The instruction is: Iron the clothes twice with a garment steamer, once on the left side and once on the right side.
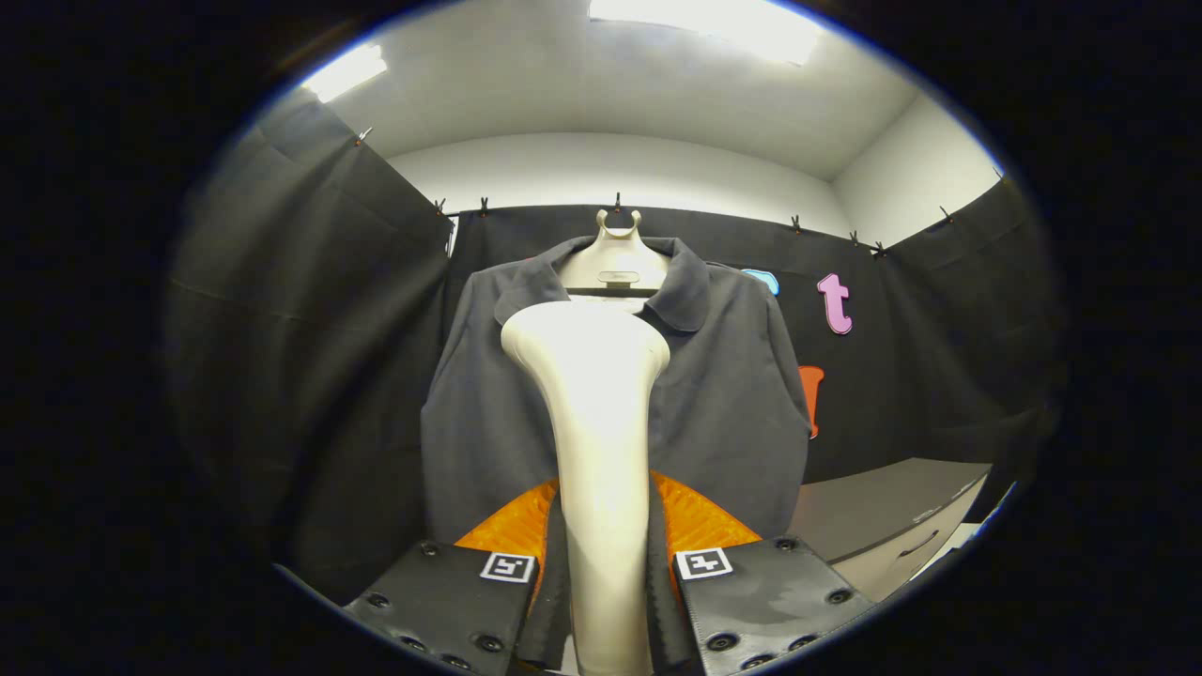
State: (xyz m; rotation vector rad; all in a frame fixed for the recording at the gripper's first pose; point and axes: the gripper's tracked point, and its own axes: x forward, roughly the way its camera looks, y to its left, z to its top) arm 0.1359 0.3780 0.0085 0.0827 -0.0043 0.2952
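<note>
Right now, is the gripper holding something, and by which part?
Yes. The gripper is shut on the garment steamer, both fingers pressing its handle, head pointing at the shirt.

Gripper-mounted fisheye, facing hanging shirt (615,394) closely.

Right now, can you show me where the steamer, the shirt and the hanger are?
steamer (601,451), gripper view, on its handle held between the fingers.
shirt (723,404), gripper view, on its front panel.
hanger (617,258), gripper view, on its neck inside the collar.
</note>
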